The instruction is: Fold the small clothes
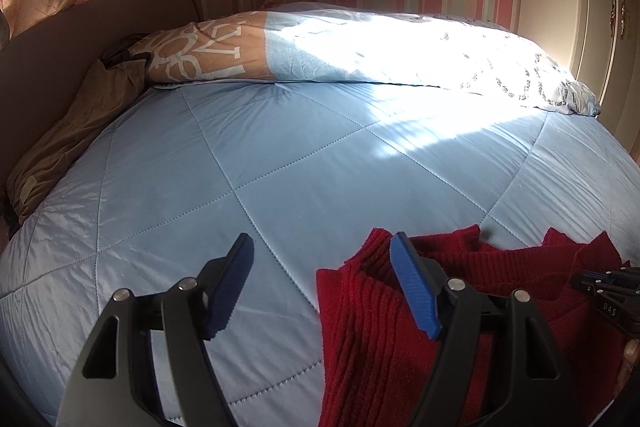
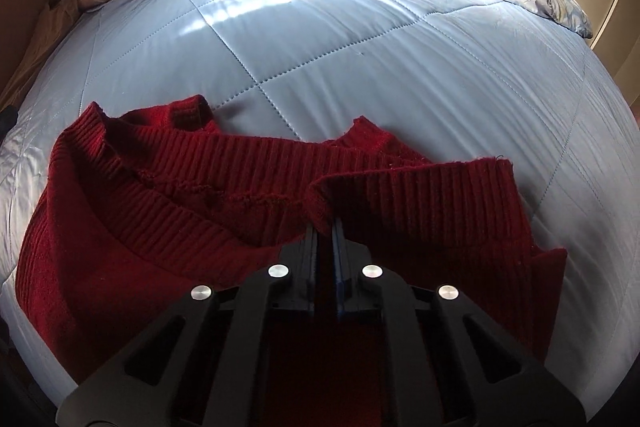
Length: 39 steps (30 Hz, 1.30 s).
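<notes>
Sweater (image 2: 168, 227): one red ribbed knit, lying rumpled on the near part of the blue quilt (image 2: 360, 67), its ribbed edge turned over. The right gripper (image 2: 325, 223) is clamped on a fold of that ribbed edge near the sweater's middle. The left gripper (image 1: 320, 287) stands wide with nothing between its fingers, just over the sweater's left edge. To fold well, I judge the left should pinch the matching edge, then both carry it across evenly, keeping the knit taut. Beyond the sweater lies one pillow (image 1: 400, 47)
</notes>
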Available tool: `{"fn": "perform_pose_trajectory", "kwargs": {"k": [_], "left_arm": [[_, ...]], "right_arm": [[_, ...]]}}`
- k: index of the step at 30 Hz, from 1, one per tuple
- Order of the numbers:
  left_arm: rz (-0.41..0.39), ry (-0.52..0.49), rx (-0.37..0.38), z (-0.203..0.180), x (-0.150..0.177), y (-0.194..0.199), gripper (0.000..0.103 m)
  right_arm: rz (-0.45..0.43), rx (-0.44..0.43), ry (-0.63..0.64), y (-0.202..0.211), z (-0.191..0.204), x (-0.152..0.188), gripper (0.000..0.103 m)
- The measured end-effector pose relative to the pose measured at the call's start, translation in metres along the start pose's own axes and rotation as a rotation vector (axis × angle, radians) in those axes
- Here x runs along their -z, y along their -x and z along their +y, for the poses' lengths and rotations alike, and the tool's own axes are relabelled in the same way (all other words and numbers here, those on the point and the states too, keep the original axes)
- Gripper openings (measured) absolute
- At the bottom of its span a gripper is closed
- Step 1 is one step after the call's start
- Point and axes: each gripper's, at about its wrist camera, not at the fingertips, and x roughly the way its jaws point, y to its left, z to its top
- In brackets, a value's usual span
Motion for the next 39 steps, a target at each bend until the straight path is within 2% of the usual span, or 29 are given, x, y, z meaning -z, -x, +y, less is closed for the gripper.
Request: {"fn": "perform_pose_trajectory", "kwargs": {"k": [3,5,6,7,8,9,10,11,13,15,17,19,23,25,27,28,29,30,31,33,35,36,37,39], "left_arm": [[-0.013,0.004,-0.004,0.006,-0.002,0.001,0.072],[-0.022,0.022,-0.01,0.012,-0.002,0.001,0.072],[-0.02,0.038,-0.011,0.017,-0.001,0.0,0.072],[-0.016,0.053,-0.015,0.02,-0.001,-0.001,0.072],[-0.011,0.064,-0.018,0.024,0.0,-0.002,0.072],[-0.005,0.069,-0.018,0.027,0.0,-0.003,0.072],[-0.005,0.07,-0.018,0.03,0.0,-0.003,0.072],[-0.009,0.068,-0.019,0.033,0.0,-0.002,0.072],[-0.011,0.057,-0.009,0.035,0.0,0.001,0.072],[-0.005,0.033,0.012,0.031,0.002,0.002,0.072],[0.0,0.004,0.036,0.022,0.007,0.007,0.072],[0.002,-0.018,0.061,0.01,0.015,0.015,0.072],[0.01,-0.018,0.121,-0.016,0.035,0.032,0.076],[0.018,-0.019,0.142,-0.032,0.046,0.037,0.078],[0.047,-0.036,0.145,-0.049,0.057,0.031,0.079],[0.066,-0.043,0.139,-0.056,0.062,0.025,0.079],[0.08,-0.054,0.118,-0.061,0.068,0.018,0.079],[0.094,-0.07,0.081,-0.065,0.073,0.01,0.079],[0.115,-0.082,0.04,-0.064,0.078,0.0,0.079],[0.17,-0.089,0.001,-0.059,0.089,-0.021,0.081],[0.164,-0.103,-0.028,-0.052,0.097,-0.03,0.082],[0.151,-0.116,-0.069,-0.05,0.1,-0.031,0.09],[0.151,-0.099,-0.086,-0.045,0.101,-0.032,0.094],[0.183,-0.028,-0.059,-0.033,0.102,-0.037,0.096]], "right_arm": [[-0.122,-0.008,-0.019,0.024,-0.008,-0.006,0.006],[-0.181,0.022,-0.035,0.035,-0.013,-0.013,0.006],[-0.179,0.031,-0.047,0.032,-0.015,-0.017,0.006],[-0.137,0.039,-0.059,0.02,-0.017,-0.02,0.008],[-0.057,0.037,-0.069,0.002,-0.019,-0.023,0.01],[0.03,0.021,-0.081,-0.017,-0.02,-0.021,0.016],[0.064,0.018,-0.089,-0.026,-0.021,-0.019,0.02],[0.036,0.021,-0.086,-0.022,-0.02,-0.018,0.022],[-0.047,-0.017,-0.077,-0.003,-0.015,-0.017,0.044],[-0.107,-0.059,-0.074,0.018,-0.012,-0.016,0.047],[-0.16,-0.064,-0.084,0.042,-0.011,-0.009,0.052],[-0.199,-0.077,-0.082,0.064,-0.011,0.005,0.07],[-0.222,-0.059,-0.051,0.086,-0.003,0.038,0.072],[-0.213,-0.054,-0.019,0.082,0.005,0.054,0.076],[-0.175,-0.025,0.003,0.065,0.01,0.064,0.077],[-0.145,-0.02,0.004,0.053,0.01,0.068,0.077],[-0.12,0.02,0.004,0.043,0.009,0.072,0.077],[-0.089,0.072,-0.005,0.034,0.004,0.076,0.076],[-0.066,0.086,-0.027,0.027,-0.006,0.082,0.072],[-0.059,0.122,-0.06,0.024,-0.025,0.092,0.072],[-0.065,0.145,-0.088,0.027,-0.041,0.098,0.072],[-0.069,0.147,-0.106,0.029,-0.048,0.1,0.071],[-0.067,0.137,-0.118,0.028,-0.053,0.102,0.071],[-0.061,0.138,-0.108,0.024,-0.053,0.103,0.071]]}}
